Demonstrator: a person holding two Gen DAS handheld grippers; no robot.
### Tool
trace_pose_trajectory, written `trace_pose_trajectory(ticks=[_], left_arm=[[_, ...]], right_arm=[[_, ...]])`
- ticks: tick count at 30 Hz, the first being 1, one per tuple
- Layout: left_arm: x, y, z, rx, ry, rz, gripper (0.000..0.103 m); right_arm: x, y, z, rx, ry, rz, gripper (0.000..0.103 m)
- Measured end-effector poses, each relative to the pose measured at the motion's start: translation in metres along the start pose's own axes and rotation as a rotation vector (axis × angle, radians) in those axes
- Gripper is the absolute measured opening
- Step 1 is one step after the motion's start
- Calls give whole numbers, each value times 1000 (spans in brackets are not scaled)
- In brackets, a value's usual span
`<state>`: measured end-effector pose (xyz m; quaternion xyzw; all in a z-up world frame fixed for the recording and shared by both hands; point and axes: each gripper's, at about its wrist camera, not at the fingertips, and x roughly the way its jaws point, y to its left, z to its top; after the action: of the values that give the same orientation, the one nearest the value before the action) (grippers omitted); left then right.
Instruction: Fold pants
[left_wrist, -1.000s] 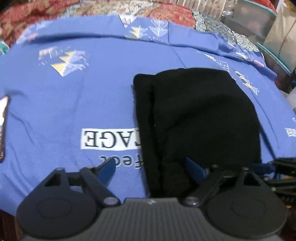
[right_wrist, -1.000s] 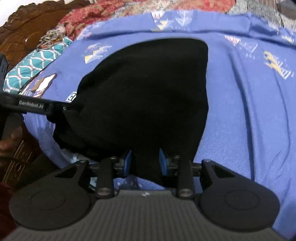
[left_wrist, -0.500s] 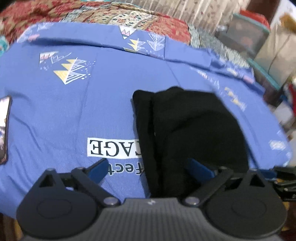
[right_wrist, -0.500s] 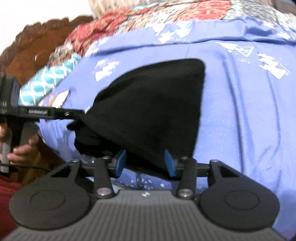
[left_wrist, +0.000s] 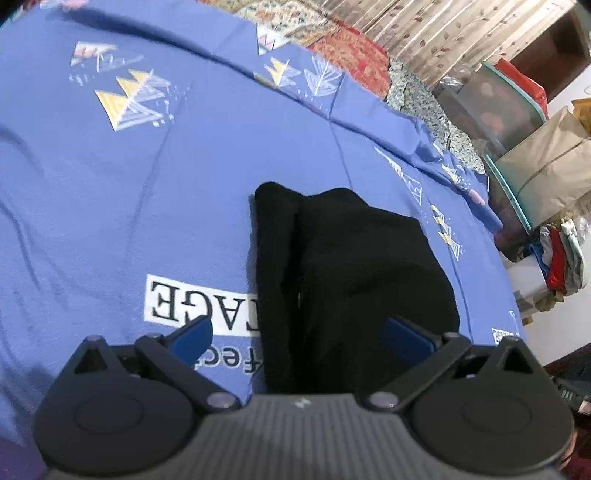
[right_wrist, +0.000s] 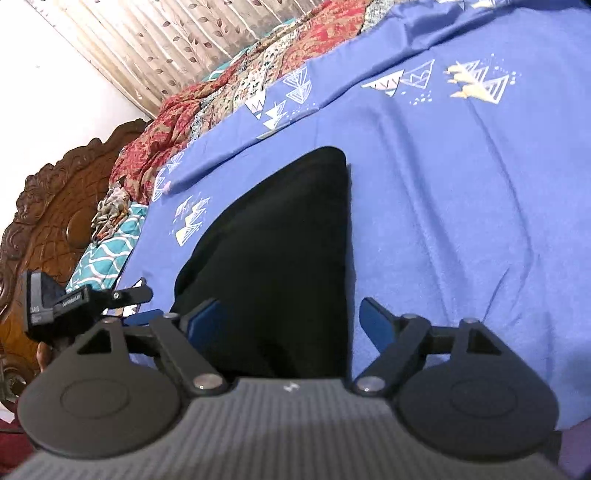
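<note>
Nearest in the left wrist view, the left gripper (left_wrist: 299, 334) points downward over the bed, its jaws spread wide; they have just been opening further. The near edge of the folded black pants (left_wrist: 354, 273) lies between its blue fingers (left_wrist: 194, 334), but neither pad presses on the cloth. The right gripper (right_wrist: 288, 321) is tilted down likewise, its jaws having just been opening and now standing apart, with the pants' near end between them and free of both pads (the right-hand pad sits over bare sheet). At the left of the right wrist view the left gripper's black body shows just beside the pants, with part of a hand (right_wrist: 42, 356) below it. The pants lie flat on the blue bedsheet (left_wrist: 110, 206), beside its white printed label (left_wrist: 195, 306). Beyond lie a red patterned quilt (right_wrist: 207, 107), the carved wooden headboard (right_wrist: 48, 221) and a leaf-print curtain (right_wrist: 155, 40).
</note>
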<state>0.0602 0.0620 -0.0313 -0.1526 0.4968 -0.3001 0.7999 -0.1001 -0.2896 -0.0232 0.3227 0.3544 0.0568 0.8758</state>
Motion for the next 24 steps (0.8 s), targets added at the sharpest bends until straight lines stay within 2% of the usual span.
trace_pose_trajectory(ticks=[11, 14, 15, 16, 17, 18, 20, 22, 24], left_arm=[[55, 6, -2, -70, 115, -67, 103], [59, 3, -5, -86, 98, -107, 101], [61, -2, -5, -80, 99, -128, 93], [61, -7, -5, -65, 94, -127, 87], [60, -15, -4, -36, 89, -110, 76], [57, -22, -2, -4, 80, -95, 64], [48, -29, 11, 10, 68, -111, 57], [34, -33, 34, 18, 33, -170, 54], [20, -46, 64, 79, -42, -175, 54]], right_arm=[[39, -23, 24, 43, 41, 72, 86], [60, -33, 30, 119, 67, 158, 88], [69, -36, 32, 161, 91, 193, 85], [76, -35, 34, 193, 114, 221, 77], [83, -29, 36, 191, 131, 247, 57], [84, -20, 40, 164, 128, 234, 53], [78, -1, 51, 98, 126, 237, 44], [66, 22, 68, -1, 99, 256, 42], [57, 43, 93, -89, 33, 264, 41]])
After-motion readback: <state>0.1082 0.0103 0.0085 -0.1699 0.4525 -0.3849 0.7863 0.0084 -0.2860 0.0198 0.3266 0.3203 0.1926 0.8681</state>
